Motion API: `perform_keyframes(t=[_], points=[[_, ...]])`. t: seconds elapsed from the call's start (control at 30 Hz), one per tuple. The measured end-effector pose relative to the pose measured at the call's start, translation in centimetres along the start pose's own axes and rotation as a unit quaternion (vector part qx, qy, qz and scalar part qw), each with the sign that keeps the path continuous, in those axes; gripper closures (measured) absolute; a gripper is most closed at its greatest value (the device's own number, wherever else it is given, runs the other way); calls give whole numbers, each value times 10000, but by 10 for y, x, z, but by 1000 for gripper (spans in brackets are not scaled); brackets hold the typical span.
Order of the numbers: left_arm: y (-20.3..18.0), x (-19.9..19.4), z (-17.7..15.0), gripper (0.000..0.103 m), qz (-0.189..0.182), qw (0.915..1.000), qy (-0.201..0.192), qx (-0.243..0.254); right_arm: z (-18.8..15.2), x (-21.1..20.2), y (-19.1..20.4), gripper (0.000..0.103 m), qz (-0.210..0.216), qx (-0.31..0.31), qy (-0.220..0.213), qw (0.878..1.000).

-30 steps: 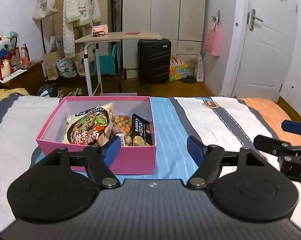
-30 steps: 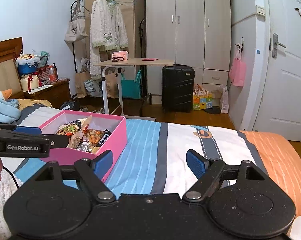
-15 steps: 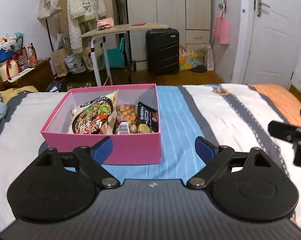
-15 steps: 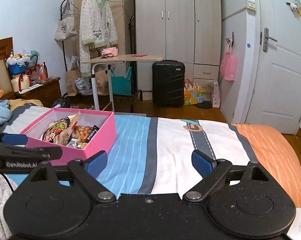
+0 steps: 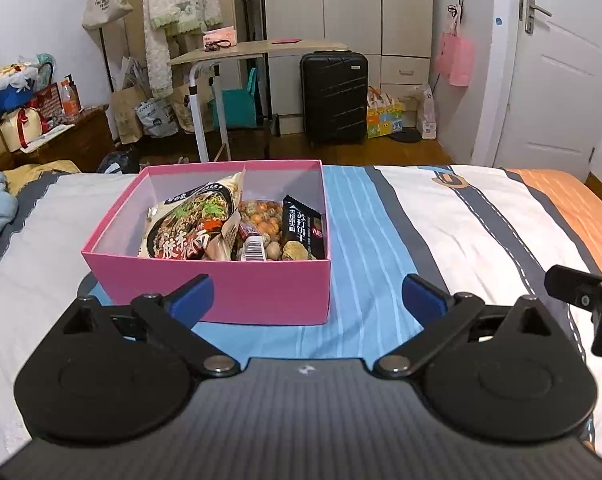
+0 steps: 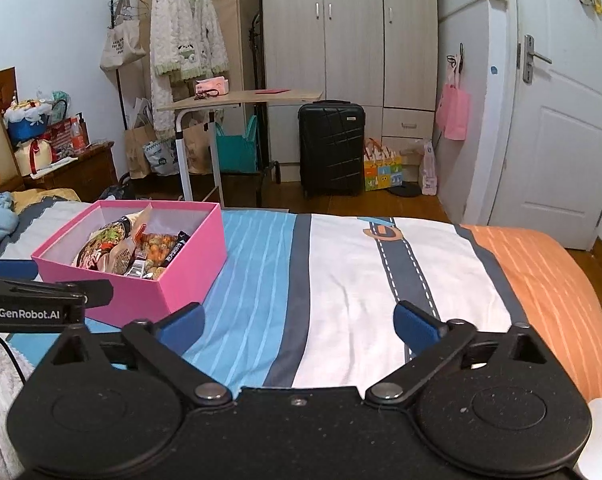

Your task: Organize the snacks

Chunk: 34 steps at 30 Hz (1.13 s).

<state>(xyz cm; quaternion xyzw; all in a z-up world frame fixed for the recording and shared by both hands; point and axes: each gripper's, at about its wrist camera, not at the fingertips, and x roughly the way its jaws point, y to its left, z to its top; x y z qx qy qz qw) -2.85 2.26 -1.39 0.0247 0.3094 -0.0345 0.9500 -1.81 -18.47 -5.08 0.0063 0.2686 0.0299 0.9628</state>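
My left fingers [image 5: 189,295] are spread wide with nothing between them, and my right fingers [image 6: 179,325] are just as wide and just as bare. Over the last second both of my grippers have drawn back and risen from the pink box [image 5: 229,292]: in the left wrist view it sat close under the fingers a second ago and now stands further off, so more of its inside shows, and in the right wrist view it has slid away to the left. I read that as a retreat after a drop, not an approach. The box rests on the striped bedspread [image 6: 341,280], ahead of my left gripper [image 5: 305,296] and well off to the left of my right gripper [image 6: 297,326]. Inside it a large noodle packet [image 5: 193,226] leans against the left half, a bag of mixed nuts [image 5: 263,220] lies in the middle, and a slim black biscuit pack [image 5: 303,228] stands by the right wall. I see no loose snack on the bed around it, so the sorting looks done or nearly so. Beyond the bed stand a rolling table [image 5: 257,48] and a black suitcase [image 5: 333,98].
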Motion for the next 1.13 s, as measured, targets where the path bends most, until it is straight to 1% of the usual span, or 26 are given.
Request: perform_keyframes(t=[0.13,0.23,0.43,0.73,1.13], points=[[3,5,-1,1,-61,9999,54,-91,1,3,-3,0,-45,139,30,9999],[5,7,-2,1,-76,9998,67,-178,0,3,-3,0,-35,128,29,9999],[9,2,-1,1,-101,9995,-94,-281,0,3,-1,0,-61,109,30,9999],[3,-2,-2,1,-44,9997,-218,-99,2,3,0,0,-99,27,41,9999],[0,-3,-4,1,-40,9997,-221,-22,-1,3,2,0,-103,11,61,9999]])
